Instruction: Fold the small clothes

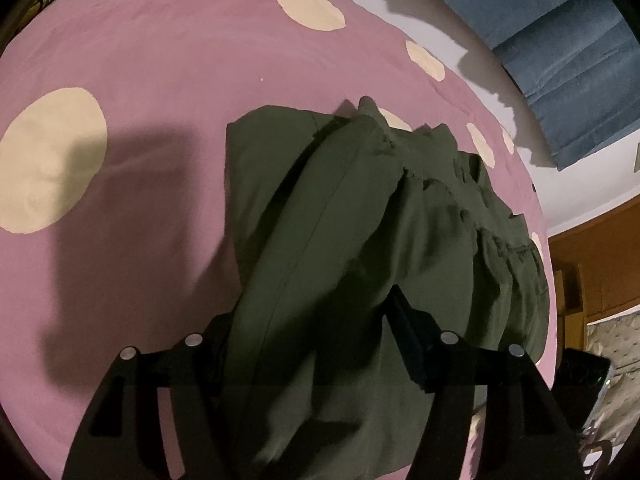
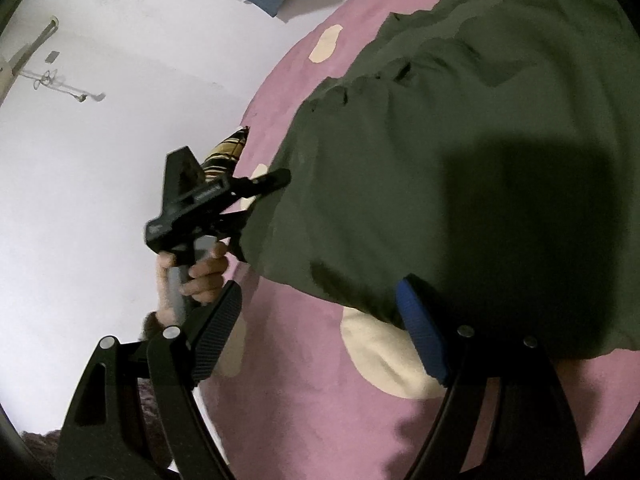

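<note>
while the dark olive-green fabric garment (image 1: 360,240) lies bunched on the pink bed sheet with large cream dots (image 1: 160,80), the left gripper (image 1: 312,328) has a thick fold of this garment between its two black fingers. in the left wrist view the cloth fills the whole gap and covers the left finger, so the claw seems to hold the fold, about half wide. in the right wrist view the same left gripper (image 2: 260,204) is seen from the side at the edge of the garment (image 2: 440,160), and a person's hand (image 2: 196,276) holds its grey handle.

the right gripper (image 2: 320,336) stands wide, with nothing between its fingers; only the sheet (image 2: 300,400) shows in the gap. its blue-padded finger (image 2: 420,332) is just beside the near edge of the garment, but i cannot tell if it touches.

a blue curtain (image 1: 560,40) hangs on the white wall (image 2: 100,160) behind the bed. a yellow and black striped cloth (image 2: 228,152) lies at the bed's edge near the left gripper.
</note>
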A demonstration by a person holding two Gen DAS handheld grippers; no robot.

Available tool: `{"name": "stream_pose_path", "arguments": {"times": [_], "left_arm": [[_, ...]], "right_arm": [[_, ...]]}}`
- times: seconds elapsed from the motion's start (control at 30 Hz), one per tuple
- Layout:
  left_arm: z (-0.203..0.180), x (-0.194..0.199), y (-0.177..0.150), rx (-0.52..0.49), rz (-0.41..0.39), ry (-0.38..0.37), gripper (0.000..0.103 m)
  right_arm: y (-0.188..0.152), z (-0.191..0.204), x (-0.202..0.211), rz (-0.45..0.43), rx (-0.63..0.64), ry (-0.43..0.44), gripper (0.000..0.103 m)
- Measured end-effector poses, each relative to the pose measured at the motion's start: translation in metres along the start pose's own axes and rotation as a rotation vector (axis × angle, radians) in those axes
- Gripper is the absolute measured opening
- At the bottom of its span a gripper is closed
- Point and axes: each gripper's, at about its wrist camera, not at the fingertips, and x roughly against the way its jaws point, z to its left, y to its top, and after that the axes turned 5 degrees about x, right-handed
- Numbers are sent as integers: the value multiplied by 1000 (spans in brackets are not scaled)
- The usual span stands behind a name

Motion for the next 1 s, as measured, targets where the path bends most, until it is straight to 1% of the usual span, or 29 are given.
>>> {"name": "stream_pose_path", "arguments": {"times": [0.1,0.2,0.3,0.37,0.43,0.53,0.6,0.7,0.77,0.8,0.93,1.0], "left_arm": [[1,0,1,-2,4,-10,64],[1,-1,3,-1,2,-15,64],[1,-2,4,1,2,-16,65],[1,-2,5,1,2,-15,67],[1,-2,5,1,5,-18,68],[1,-4,7,1,11,-25,69],[1,-6,9,4,16,-29,69],[1,-5,12,6,14,-56,69],[4,-5,13,13,24,-64,66],[7,-4,14,17,29,-74,64],[13,-6,17,50,43,-109,64],[14,-7,18,63,44,-121,64]], "right_arm": [[18,7,13,-39,8,29,80],[46,5,19,-94,14,9,80],[74,-10,14,-134,-22,-2,80],[87,-21,5,-137,-44,-13,80],[96,-35,-9,-117,-76,-35,80],[96,-52,-35,-58,-82,-97,79],[95,-50,-40,-71,-57,-115,79],[92,-38,-34,-74,-21,-137,79],[90,-35,-27,-74,-39,-123,79],[86,-32,-20,-90,-46,-99,79],[75,-5,-5,-127,19,-60,79],[70,4,-6,-106,34,-25,80]]}}
